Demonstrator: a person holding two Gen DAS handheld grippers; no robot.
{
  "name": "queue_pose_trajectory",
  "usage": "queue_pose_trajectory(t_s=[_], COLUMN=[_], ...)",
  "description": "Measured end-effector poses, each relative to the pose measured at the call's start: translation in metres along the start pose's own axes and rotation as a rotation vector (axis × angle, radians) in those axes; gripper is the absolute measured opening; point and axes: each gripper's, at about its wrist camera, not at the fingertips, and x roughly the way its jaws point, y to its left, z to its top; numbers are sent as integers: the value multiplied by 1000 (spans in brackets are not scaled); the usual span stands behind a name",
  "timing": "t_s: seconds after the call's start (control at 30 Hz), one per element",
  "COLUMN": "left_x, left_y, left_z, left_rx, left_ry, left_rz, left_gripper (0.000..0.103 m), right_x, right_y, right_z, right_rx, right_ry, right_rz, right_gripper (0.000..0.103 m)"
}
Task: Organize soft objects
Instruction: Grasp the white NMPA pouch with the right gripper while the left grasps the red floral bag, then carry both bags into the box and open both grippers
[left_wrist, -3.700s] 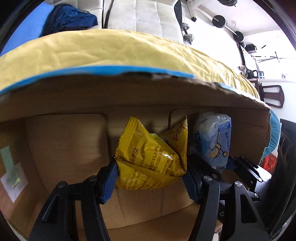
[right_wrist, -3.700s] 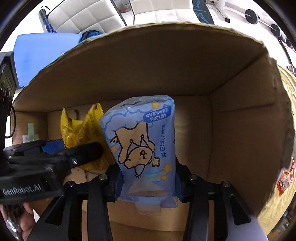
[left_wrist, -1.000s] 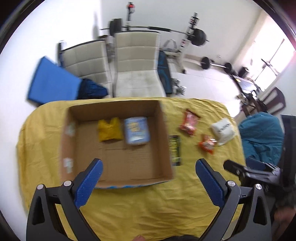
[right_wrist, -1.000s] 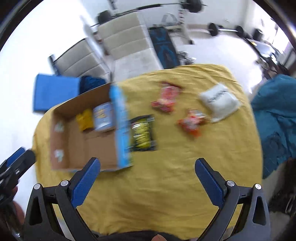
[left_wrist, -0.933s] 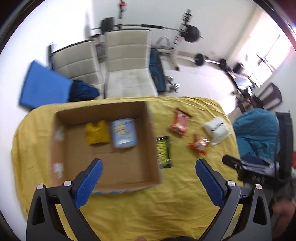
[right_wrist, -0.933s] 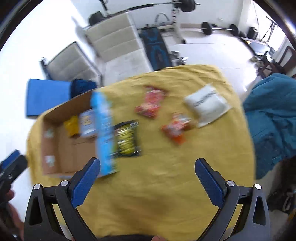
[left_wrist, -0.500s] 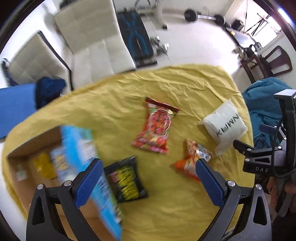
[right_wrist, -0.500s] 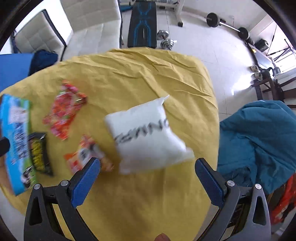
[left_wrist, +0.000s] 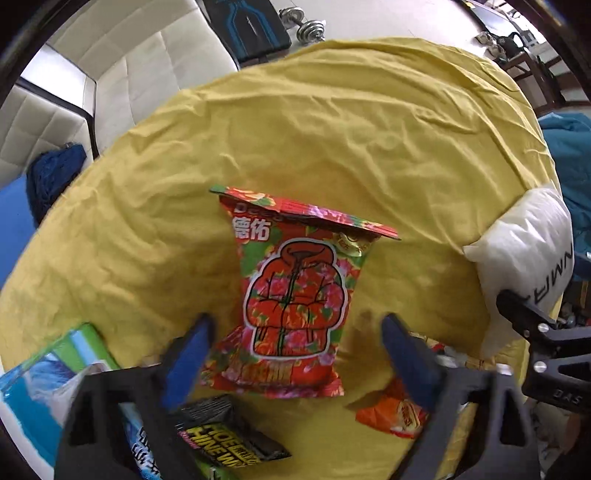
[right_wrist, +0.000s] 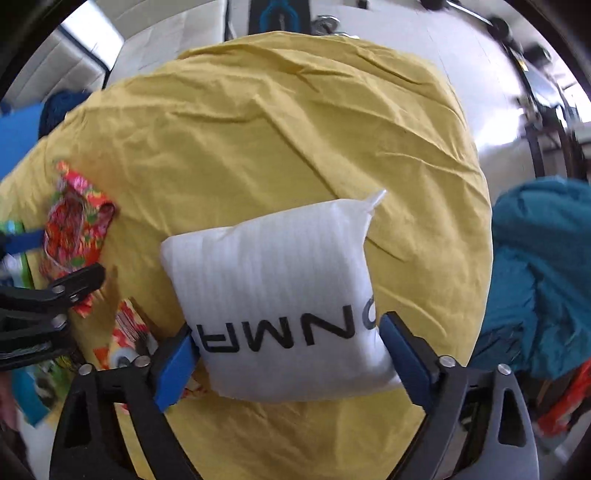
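A red flowered snack bag (left_wrist: 295, 299) lies flat on the yellow tablecloth (left_wrist: 332, 129). My left gripper (left_wrist: 295, 350) is open, its blue pads on either side of the bag's lower end. A white pillow pack (right_wrist: 280, 295) with black letters lies on the cloth. My right gripper (right_wrist: 286, 354) is open, its pads flanking the pack's near end. The pack also shows at the right of the left wrist view (left_wrist: 524, 254). The red bag also shows in the right wrist view (right_wrist: 74, 218).
An orange snack packet (left_wrist: 395, 410) and a black-and-yellow packet (left_wrist: 229, 435) lie near my left gripper. The cardboard box's blue printed flap (left_wrist: 44, 391) is at lower left. White chairs (left_wrist: 122, 62) stand behind the table. A teal beanbag (right_wrist: 543, 277) sits right of the table.
Both grippers left the box after releasing the yellow bag and the blue pack there. They swung right and dropped low, the left over the red bag, the right over the white pack.
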Motion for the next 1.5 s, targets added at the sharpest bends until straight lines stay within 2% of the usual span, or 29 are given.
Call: queue_pose_trajectory(t_s=[0.07, 0.17, 0.3, 0.37, 0.47, 0.6, 0.83, 1.07, 1.23, 1.5], left_x=[7, 9, 12, 20, 19, 7, -38, -90, -121, -164], left_y=[2, 8, 16, 16, 15, 10, 5, 13, 26, 55], left_z=[1, -4, -15, -16, -19, -22, -42, -76, -109, -171], left_rx=[-19, -82, -153, -155, -164, -159, -166, -187, -185, -207], left_ry=[13, 17, -2, 10, -13, -60, -162, -260, -321, -407], left_rz=[-18, -15, -68, -54, -50, -32, -12, -47, -69, -98], left_gripper=[51, 50, 50, 47, 41, 41, 41, 41, 41, 41], right_x=[0, 5, 19, 21, 16, 8, -28, -73, -111, -150], right_y=[-6, -10, -17, -19, -14, -14, -26, -5, 34, 110], right_z=[4, 6, 7, 4, -1, -8, -22, -55, -77, -141], right_rx=[61, 71, 79, 81, 71, 81, 134, 125, 95, 29], right_ry=[17, 25, 22, 13, -14, -29, -87, -164, -220, -271], right_rz=[28, 42, 48, 44, 23, 20, 76, 116, 143, 203], right_gripper=[93, 93, 93, 88, 78, 74, 72, 71, 71, 71])
